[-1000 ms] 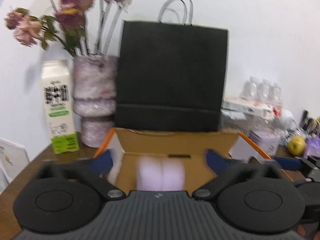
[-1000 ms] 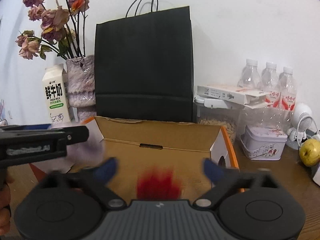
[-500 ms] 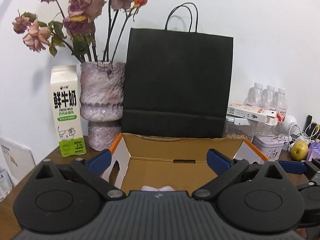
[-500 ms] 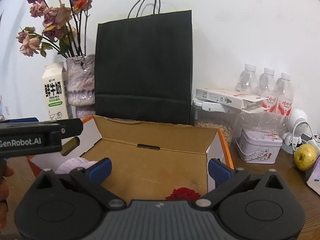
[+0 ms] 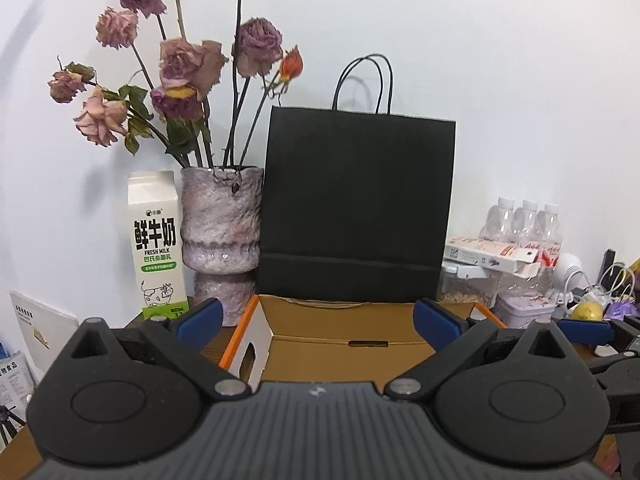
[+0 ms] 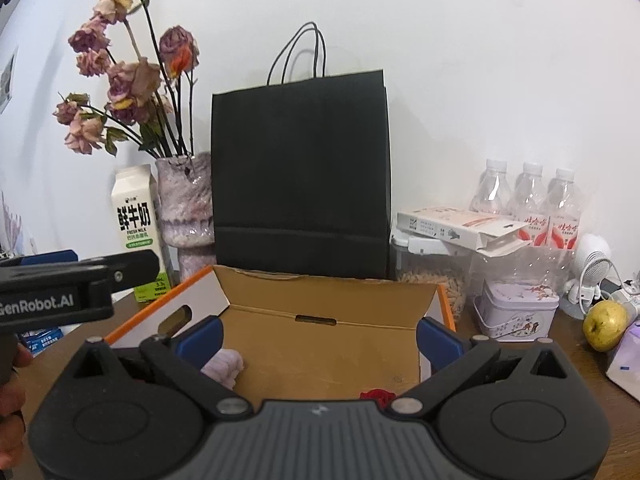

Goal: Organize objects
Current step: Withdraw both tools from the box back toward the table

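Note:
An open cardboard box (image 6: 328,312) (image 5: 344,354) with orange-edged flaps sits on the wooden table in front of a black paper bag. Inside it, the right wrist view shows a pale purple soft item (image 6: 224,366) at the left and a red item (image 6: 376,396) near the front, half hidden by the gripper body. My right gripper (image 6: 318,334) hangs open over the box, nothing between its blue fingertips. My left gripper (image 5: 316,320) is open too and holds nothing; its view hides the box floor. The left gripper's arm (image 6: 72,280) juts in from the left in the right wrist view.
A black paper bag (image 5: 356,208), a vase of dried roses (image 5: 218,240) and a milk carton (image 5: 156,248) stand behind the box. At the right are water bottles (image 6: 528,200), a flat white box (image 6: 452,226), a tin (image 6: 516,312), a yellow-green apple (image 6: 604,324) and cables.
Both grippers have risen and pulled back from the box. The purple and red items, blurred between the fingers a second ago, now lie on the box floor.

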Demonstrator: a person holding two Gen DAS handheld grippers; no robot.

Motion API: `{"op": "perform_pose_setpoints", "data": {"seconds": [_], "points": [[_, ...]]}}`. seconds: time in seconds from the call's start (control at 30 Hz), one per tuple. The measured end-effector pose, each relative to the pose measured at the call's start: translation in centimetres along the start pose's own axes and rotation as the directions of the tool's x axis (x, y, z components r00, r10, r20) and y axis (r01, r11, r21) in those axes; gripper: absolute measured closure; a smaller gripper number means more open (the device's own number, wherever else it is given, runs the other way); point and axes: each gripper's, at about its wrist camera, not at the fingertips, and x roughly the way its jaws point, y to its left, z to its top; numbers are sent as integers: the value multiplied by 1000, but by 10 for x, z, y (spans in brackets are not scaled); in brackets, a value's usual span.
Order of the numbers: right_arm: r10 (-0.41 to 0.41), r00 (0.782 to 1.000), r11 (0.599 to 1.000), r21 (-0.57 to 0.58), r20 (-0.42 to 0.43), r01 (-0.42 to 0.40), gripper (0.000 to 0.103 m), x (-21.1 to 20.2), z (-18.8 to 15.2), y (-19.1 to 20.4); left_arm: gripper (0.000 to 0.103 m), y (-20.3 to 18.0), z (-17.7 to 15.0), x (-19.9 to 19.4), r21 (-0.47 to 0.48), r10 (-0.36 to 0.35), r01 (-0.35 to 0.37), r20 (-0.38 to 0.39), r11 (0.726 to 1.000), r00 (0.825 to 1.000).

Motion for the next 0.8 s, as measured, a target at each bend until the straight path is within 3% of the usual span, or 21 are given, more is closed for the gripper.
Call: {"op": "perform_pose_setpoints", "data": {"seconds": [0.8], "points": [[56,994,998,9,88,-57,0,-94,-1,14,0,14,3,-78,-28,-9,9,9,1000,1000]]}}
